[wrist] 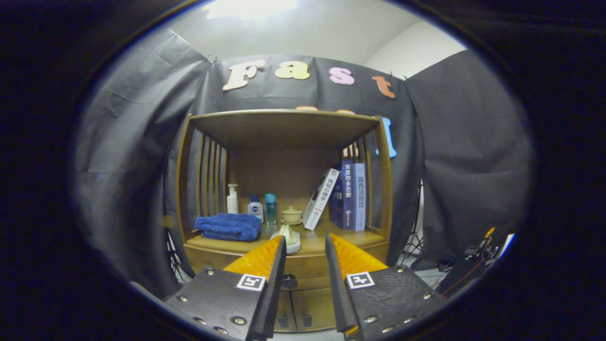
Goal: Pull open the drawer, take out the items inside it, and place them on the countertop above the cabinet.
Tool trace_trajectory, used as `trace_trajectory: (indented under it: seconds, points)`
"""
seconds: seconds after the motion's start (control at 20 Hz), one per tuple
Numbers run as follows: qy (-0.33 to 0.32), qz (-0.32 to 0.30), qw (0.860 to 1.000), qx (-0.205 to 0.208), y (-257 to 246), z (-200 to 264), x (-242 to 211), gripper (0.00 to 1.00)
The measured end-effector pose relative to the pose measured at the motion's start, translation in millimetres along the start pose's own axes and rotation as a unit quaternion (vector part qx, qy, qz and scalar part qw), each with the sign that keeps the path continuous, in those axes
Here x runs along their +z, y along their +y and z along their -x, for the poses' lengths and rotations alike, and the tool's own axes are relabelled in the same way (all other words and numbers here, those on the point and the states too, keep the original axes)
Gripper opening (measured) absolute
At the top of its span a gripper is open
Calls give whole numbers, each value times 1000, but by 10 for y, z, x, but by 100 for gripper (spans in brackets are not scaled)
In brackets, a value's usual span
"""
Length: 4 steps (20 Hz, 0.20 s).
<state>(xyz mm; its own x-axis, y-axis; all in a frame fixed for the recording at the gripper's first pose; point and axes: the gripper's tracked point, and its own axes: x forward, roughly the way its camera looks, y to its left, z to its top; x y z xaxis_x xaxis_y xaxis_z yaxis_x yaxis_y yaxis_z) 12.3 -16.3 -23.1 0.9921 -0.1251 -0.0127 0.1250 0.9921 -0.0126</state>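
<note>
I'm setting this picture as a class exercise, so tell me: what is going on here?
A person holds a gripper in front of a wooden cabinet. Its fingers are open, with nothing between them. The drawer below the countertop is closed, its round knob showing in the gap between the fingers. On the countertop lie a folded blue towel, some bottles, a small lidded cup and a few books. Nothing has been taken out yet.

wooden drawer (pixel 303 270) shut, dark round knob (pixel 289 281), under countertop (pixel 322 240)
</note>
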Motion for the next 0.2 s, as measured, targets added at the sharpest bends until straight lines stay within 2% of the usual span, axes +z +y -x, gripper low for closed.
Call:
trace_trajectory:
  seconds: [0.2]
  points:
    - [-21, -6, 1000, 8, -110, 115, 112, 48]
